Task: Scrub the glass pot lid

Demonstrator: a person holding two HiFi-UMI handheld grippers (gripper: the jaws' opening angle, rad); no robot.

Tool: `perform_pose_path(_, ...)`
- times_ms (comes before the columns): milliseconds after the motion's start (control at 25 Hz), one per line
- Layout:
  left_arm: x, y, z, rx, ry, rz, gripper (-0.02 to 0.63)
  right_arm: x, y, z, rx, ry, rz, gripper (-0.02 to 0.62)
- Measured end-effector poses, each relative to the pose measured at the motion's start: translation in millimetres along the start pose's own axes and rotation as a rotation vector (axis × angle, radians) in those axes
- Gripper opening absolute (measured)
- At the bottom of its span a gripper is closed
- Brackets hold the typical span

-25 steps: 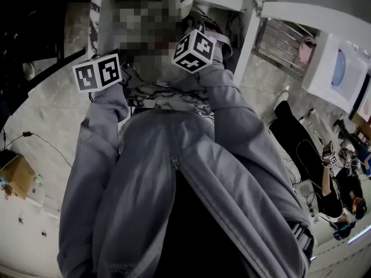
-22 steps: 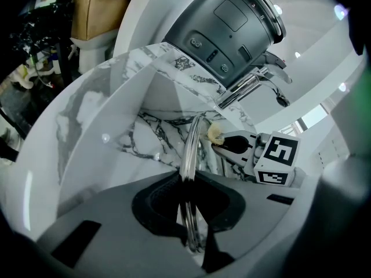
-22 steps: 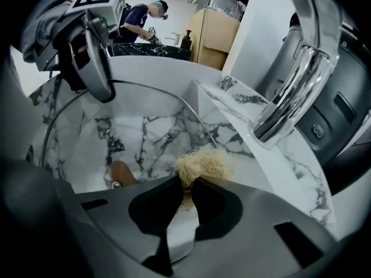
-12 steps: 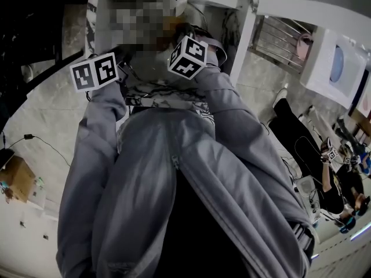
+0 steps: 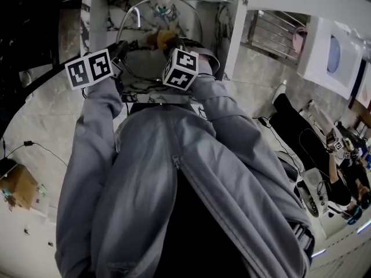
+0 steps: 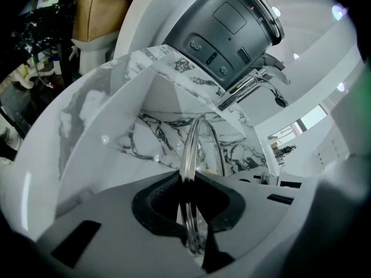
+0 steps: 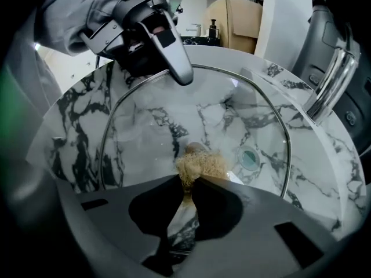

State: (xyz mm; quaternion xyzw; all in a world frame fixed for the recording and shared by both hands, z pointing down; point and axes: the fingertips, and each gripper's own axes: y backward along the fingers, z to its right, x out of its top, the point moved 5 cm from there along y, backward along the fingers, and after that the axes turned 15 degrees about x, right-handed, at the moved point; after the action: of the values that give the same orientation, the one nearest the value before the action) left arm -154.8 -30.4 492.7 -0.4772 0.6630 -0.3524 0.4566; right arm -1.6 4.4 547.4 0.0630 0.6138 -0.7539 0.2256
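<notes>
The sink (image 7: 58, 149) walls stand close round the lid (image 7: 151, 126): my left gripper (image 6: 190, 181) jaws clamp its rim, my right gripper (image 7: 188, 190) jaws squeeze a scrubber (image 7: 200, 165).

In the left gripper view the glass pot lid (image 6: 190, 146) stands edge-on, so its face cannot be read, and its lower rim vanishes between the pads of the left gripper (image 6: 188, 181). In the right gripper view the bottom of the tan scrubber (image 7: 200, 165) is buried between the closed jaws of the right gripper (image 7: 191, 185), whose body also cuts off the lid's near edge. From the head view the grey jacket sleeves (image 5: 232, 126) cover both sets of jaws, and the figures (image 5: 342, 178) at the right edge, probably seated people, are too small to make out.
</notes>
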Motion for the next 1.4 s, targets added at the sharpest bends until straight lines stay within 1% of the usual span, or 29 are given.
perform_pose_path(160, -1, 0, 0, -0.003, -0.001, 0.008, 0.052, -1, -7, -26, 0.069, 0.019, -0.020, 0.051)
perform_pose_path(280, -2, 0, 0, -0.004, -0.001, 0.012, 0.052, -1, -9, -43, 0.137, 0.012, -0.034, 0.051)
perform_pose_path(400, -3, 1, -1, -0.005, -0.002, 0.015, 0.052, -3, -9, -53, 0.213, -0.014, -0.042, 0.051)
perform_pose_path(560, -4, 1, -1, -0.005, -0.003, 0.016, 0.052, -6, -10, -67, 0.323, -0.006, -0.064, 0.051)
perform_pose_path(680, -4, 1, -1, -0.006, -0.006, 0.019, 0.052, -8, -10, -73, 0.387, -0.013, -0.074, 0.051)
perform_pose_path(920, -3, 1, 0, -0.007, -0.009, 0.018, 0.052, -12, -11, -87, 0.603, -0.069, -0.090, 0.051)
perform_pose_path(1040, -3, 0, 0, -0.009, -0.009, 0.015, 0.052, -12, -9, -85, 0.662, -0.076, -0.071, 0.051)
perform_pose_path(1120, -3, 0, 0, -0.010, -0.009, 0.014, 0.052, -12, -5, -83, 0.676, -0.085, -0.052, 0.051)
perform_pose_path(1200, -3, 0, 0, -0.011, -0.010, 0.014, 0.052, -9, 3, -77, 0.652, -0.097, -0.012, 0.051)
perform_pose_path(1280, -3, 0, 0, -0.011, -0.011, 0.013, 0.052, -6, 16, -65, 0.591, -0.099, 0.028, 0.051)
perform_pose_path(1400, -2, 0, 0, -0.010, -0.010, 0.009, 0.052, -10, 36, -39, 0.452, -0.121, 0.031, 0.049)
